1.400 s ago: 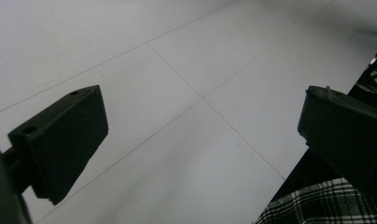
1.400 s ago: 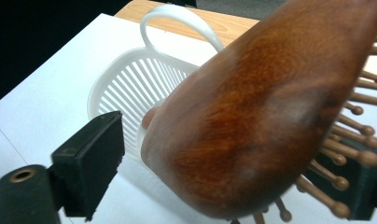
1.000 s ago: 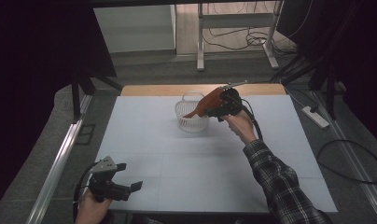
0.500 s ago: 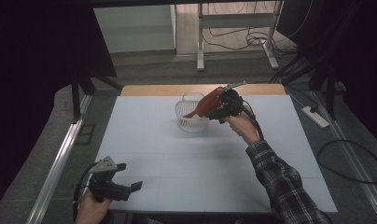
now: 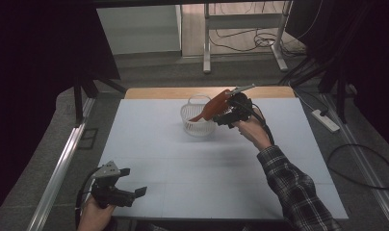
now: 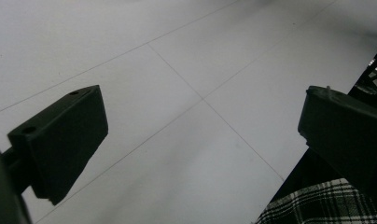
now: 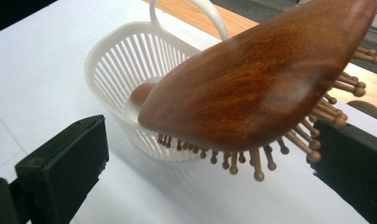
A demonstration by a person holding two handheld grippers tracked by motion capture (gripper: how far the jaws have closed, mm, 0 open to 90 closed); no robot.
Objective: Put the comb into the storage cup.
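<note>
A brown wooden hairbrush (image 5: 213, 107) leans with its handle down inside a small white slatted basket (image 5: 196, 122) at the far middle of the white table (image 5: 183, 159). In the right gripper view the brush head (image 7: 256, 79) is tilted, bristles down, over the basket rim (image 7: 112, 51). My right gripper (image 7: 207, 140) stands open around the head, its left jaw well clear and its right jaw close to the bristles. It also shows beside the basket as the right gripper (image 5: 230, 114). My left gripper (image 5: 127, 185) rests open and empty at the near left edge.
A wooden strip (image 5: 159, 92) runs along the table's far edge behind the basket. A plaid sleeve (image 5: 298, 192) crosses the right half of the table. A power strip (image 5: 326, 120) and cables lie on the floor to the right. A metal rail (image 5: 62, 163) runs along the left.
Almost nothing has moved: the right hand and the brush stay by the basket with only a slight shift. The left gripper is still.
</note>
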